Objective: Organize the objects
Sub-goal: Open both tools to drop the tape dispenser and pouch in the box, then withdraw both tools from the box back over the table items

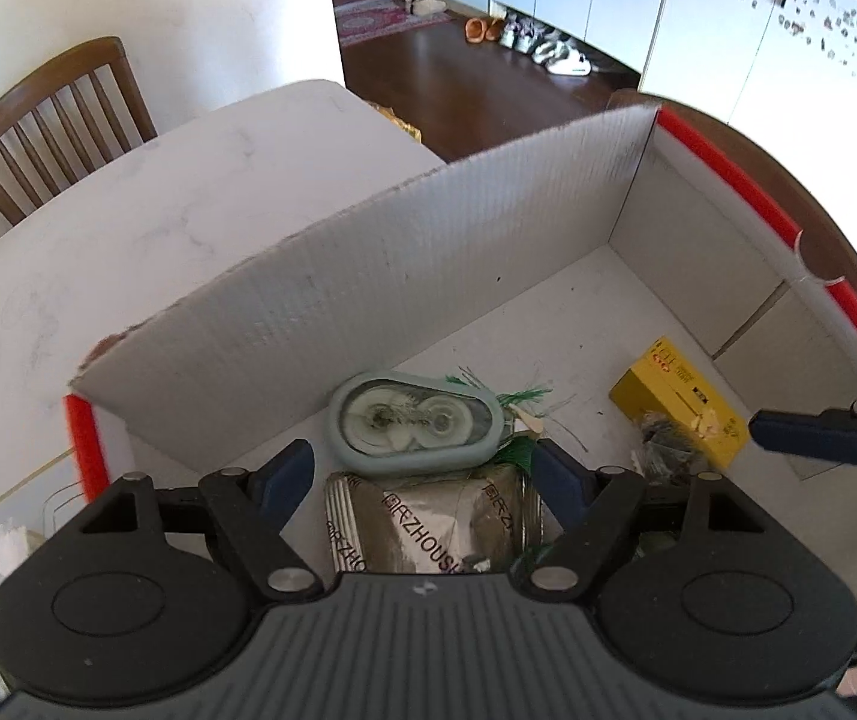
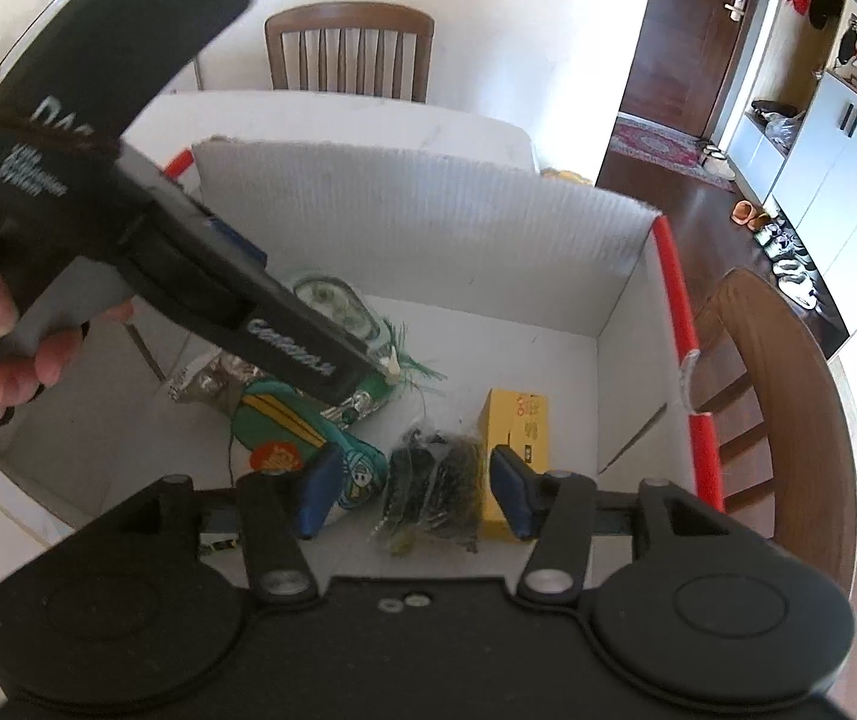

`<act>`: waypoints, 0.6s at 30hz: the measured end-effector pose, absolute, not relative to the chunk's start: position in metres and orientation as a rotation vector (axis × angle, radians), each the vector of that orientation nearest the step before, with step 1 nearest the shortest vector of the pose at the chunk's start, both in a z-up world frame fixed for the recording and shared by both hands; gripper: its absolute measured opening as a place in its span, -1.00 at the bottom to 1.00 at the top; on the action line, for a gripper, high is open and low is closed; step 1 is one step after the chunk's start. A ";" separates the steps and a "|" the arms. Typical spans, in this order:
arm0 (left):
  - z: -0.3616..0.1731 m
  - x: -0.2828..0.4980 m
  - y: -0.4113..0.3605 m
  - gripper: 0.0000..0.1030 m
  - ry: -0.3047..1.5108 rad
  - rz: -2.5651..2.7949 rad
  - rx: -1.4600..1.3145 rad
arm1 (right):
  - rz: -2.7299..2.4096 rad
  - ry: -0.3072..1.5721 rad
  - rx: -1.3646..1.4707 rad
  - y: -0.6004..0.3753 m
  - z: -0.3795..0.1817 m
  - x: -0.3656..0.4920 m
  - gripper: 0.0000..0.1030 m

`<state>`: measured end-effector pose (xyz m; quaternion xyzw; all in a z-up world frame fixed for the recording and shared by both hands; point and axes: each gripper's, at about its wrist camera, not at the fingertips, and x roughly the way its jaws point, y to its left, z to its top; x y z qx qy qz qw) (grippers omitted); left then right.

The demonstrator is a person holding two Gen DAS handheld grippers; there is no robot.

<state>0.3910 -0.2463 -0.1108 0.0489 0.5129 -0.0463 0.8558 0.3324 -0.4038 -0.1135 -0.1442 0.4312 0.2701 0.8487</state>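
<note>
White table [image 1: 158, 192], cardboard box [image 1: 428, 252], both grippers [image 1: 422, 468] [image 2: 413, 492] wide, green pouch [image 2: 302, 426] only right view.

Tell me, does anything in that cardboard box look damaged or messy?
Yes. The yellow carton has a torn, ragged patch on its near end. Loose green fibres lie scattered on the box floor beside the oval grey-green case. The box's top wall edge is roughly cut.

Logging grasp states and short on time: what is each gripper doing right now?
Left gripper: open, holding nothing, above the grey oval case.
Right gripper: open, holding nothing, above the dark packet.
</note>
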 end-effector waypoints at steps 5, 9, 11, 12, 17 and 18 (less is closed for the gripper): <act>-0.093 0.376 -0.236 0.54 1.028 -0.110 0.067 | 0.562 0.887 -0.261 -0.411 -0.102 0.331 0.14; -0.077 0.362 -0.230 0.54 0.981 -0.126 0.069 | 0.559 0.872 -0.234 -0.417 -0.092 0.329 0.18; -0.070 0.354 -0.226 0.54 0.955 -0.131 0.079 | 0.554 0.864 -0.223 -0.417 -0.088 0.327 0.20; -0.066 0.350 -0.224 0.54 0.942 -0.135 0.083 | 0.552 0.861 -0.218 -0.418 -0.086 0.326 0.20; -0.047 0.329 -0.207 0.54 0.884 -0.148 0.073 | 0.550 0.844 -0.187 -0.416 -0.071 0.315 0.31; -0.043 0.325 -0.202 0.54 0.873 -0.151 0.065 | 0.549 0.837 -0.179 -0.415 -0.067 0.313 0.36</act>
